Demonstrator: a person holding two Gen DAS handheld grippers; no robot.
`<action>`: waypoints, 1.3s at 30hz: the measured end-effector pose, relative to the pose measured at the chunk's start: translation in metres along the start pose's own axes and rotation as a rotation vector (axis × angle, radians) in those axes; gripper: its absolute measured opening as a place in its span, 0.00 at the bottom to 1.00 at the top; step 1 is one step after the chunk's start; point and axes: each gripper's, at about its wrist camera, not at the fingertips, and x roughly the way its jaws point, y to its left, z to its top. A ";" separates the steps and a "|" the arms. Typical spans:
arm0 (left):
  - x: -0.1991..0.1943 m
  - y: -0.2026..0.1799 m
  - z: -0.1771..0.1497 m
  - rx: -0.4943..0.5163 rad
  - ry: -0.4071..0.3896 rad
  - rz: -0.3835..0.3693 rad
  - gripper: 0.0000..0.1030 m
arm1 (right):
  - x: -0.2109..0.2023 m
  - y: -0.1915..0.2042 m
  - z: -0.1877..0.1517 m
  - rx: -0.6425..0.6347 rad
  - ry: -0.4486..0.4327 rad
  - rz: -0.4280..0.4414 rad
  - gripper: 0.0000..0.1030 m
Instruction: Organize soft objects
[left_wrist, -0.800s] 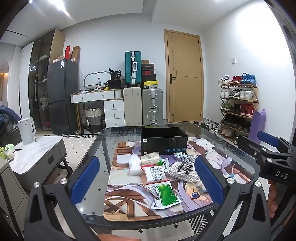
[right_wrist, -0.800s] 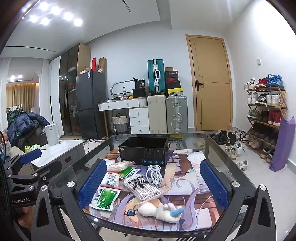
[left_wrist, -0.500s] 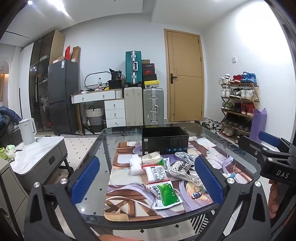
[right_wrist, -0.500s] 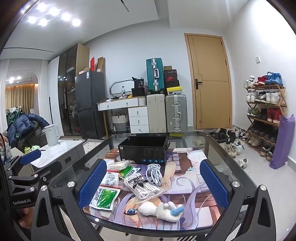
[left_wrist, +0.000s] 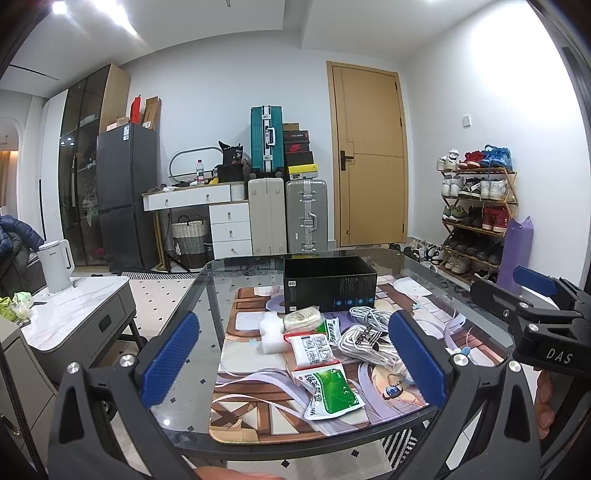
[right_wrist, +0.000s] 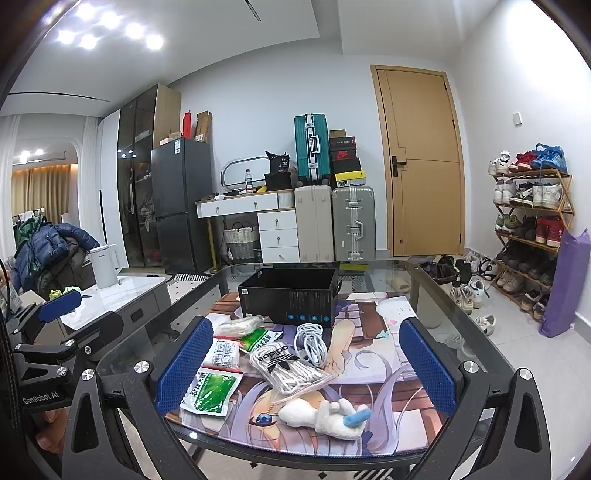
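While both claws hang short of the glass worktop (left_wrist: 207, 295), little separates this moment from the one just before: the views sit a touch differently, and nothing on the mat has shifted.

Left claw (left_wrist: 291, 363): jaws spread wide, nothing between them, held over the near edge. Unchanged.

Right claw (right_wrist: 304, 363): jaws likewise wide and empty, over the near edge, beside the left one. Unchanged.

Black box (right_wrist: 291, 297): open-topped, at the far end of the printed mat (right_wrist: 373, 321). Same place.

Green packet (right_wrist: 210, 393): flat on the mat, nearest the front edge on the left.

White packet with red trim (right_wrist: 223, 354): just behind the green one.

Second green packet (right_wrist: 258, 338): partly tucked under its neighbours, before the box.

Clear pouch of pale stuff (right_wrist: 240, 325): close to the box front.

White foam block (left_wrist: 271, 334): seen from the left claw only, left of the packets.

Bagged white laces (right_wrist: 288, 367): centre of the mat, lying across the coiled white cable (right_wrist: 312, 343).

White plush toy (right_wrist: 321, 415): at the front edge, on its side, a blue piece at one end, a round blue charm (right_wrist: 263, 418) just beside it.

All items remain outside the box.
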 end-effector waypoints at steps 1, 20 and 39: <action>-0.001 0.000 0.001 0.000 -0.003 0.000 1.00 | 0.000 0.000 0.000 0.001 -0.001 0.000 1.00; -0.004 0.000 0.001 0.002 0.000 -0.007 1.00 | 0.001 0.001 -0.001 0.004 -0.003 -0.002 0.99; -0.004 0.000 0.000 0.000 0.003 -0.019 1.00 | 0.001 0.002 -0.002 0.003 -0.005 -0.001 1.00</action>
